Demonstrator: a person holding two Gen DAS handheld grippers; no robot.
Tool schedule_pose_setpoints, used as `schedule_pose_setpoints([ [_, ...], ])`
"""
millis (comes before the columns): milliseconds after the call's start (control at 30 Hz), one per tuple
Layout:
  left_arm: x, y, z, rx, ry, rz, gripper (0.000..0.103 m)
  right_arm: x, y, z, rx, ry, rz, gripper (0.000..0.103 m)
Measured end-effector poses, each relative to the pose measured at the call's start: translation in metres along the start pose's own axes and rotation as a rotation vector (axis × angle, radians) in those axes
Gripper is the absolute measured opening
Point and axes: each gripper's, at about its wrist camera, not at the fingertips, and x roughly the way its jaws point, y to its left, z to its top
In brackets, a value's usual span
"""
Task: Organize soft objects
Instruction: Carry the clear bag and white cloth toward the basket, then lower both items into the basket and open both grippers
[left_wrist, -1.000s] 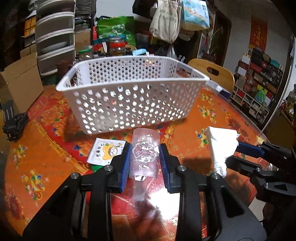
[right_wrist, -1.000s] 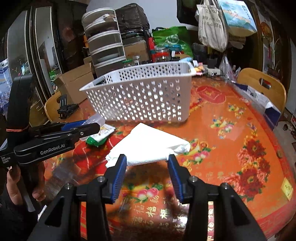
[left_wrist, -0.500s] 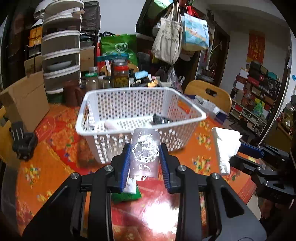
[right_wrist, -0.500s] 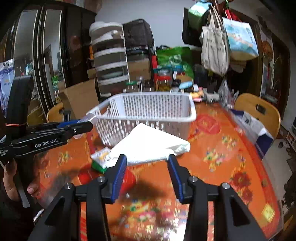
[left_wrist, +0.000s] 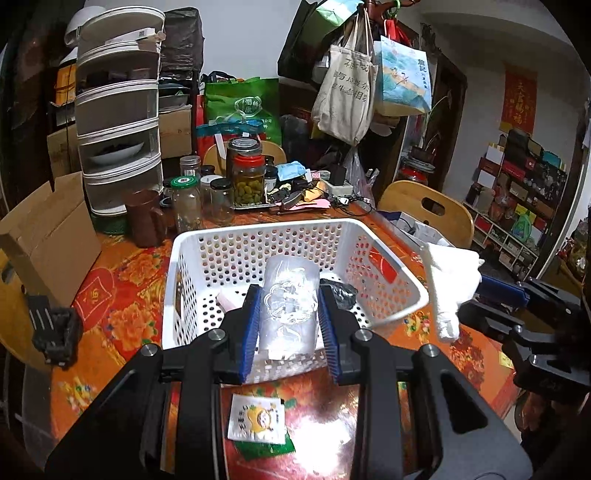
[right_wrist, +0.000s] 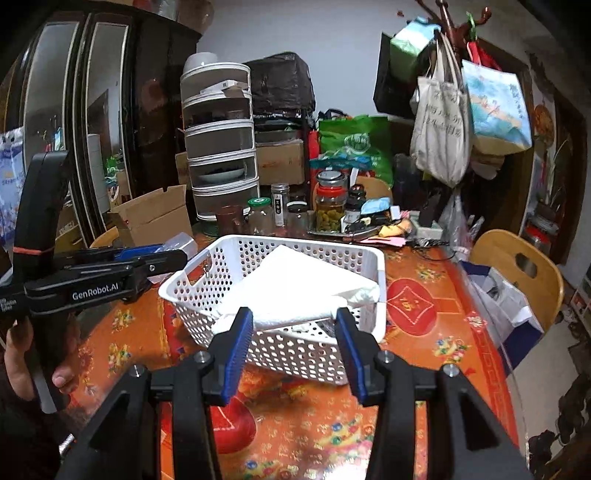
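A white perforated basket stands on the red flowered table; it also shows in the right wrist view. My left gripper is shut on a clear plastic packet and holds it over the basket's near rim. My right gripper is shut on a folded white cloth, held above the basket; the cloth also shows in the left wrist view. A black item and a pale pink item lie inside the basket.
A small sachet lies on the table in front of the basket. Glass jars and stacked white drawers stand behind it. A cardboard box is at the left, a wooden chair at the right.
Both grippers have risen and moved forward with their loads. The packet and the cloth, earlier low in front of the basket, are now above it.
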Motion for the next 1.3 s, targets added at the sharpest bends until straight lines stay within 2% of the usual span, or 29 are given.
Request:
schedule_pose_setpoints([
  [133, 0.017, -0.004, 0.016, 0.008, 0.017, 0.010, 0.028, 0.019, -0.005, 0.013, -0.001, 0.018, -0.015, 0.045],
  [300, 0.052, -0.002, 0.030, 0.004, 0.075, 0.037, 0.028, 0.050, -0.009, 0.026, -0.005, 0.060, -0.032, 0.045],
  [433, 0.079, 0.008, 0.031, -0.018, 0.127, 0.065, 0.028, 0.076, -0.015, 0.030, -0.001, 0.100, -0.050, 0.045],
  [633, 0.132, 0.026, 0.029, -0.053, 0.245, 0.105, 0.028, 0.124, -0.028, 0.028, 0.014, 0.199, -0.062, 0.045],
  [767, 0.155, 0.034, 0.024, -0.063, 0.276, 0.121, 0.028, 0.141, -0.030, 0.023, 0.016, 0.236, -0.063, 0.045],
  [1233, 0.187, 0.045, 0.014, -0.095, 0.346, 0.149, 0.029, 0.181, -0.039, 0.017, 0.053, 0.323, -0.041, 0.046],
  [1267, 0.187, 0.045, 0.013, -0.099, 0.343, 0.142, 0.030, 0.182, -0.040, 0.018, 0.062, 0.319, -0.032, 0.047],
  [1300, 0.186, 0.045, 0.013, -0.098, 0.338, 0.133, 0.041, 0.181, -0.041, 0.018, 0.075, 0.310, -0.022, 0.048],
])
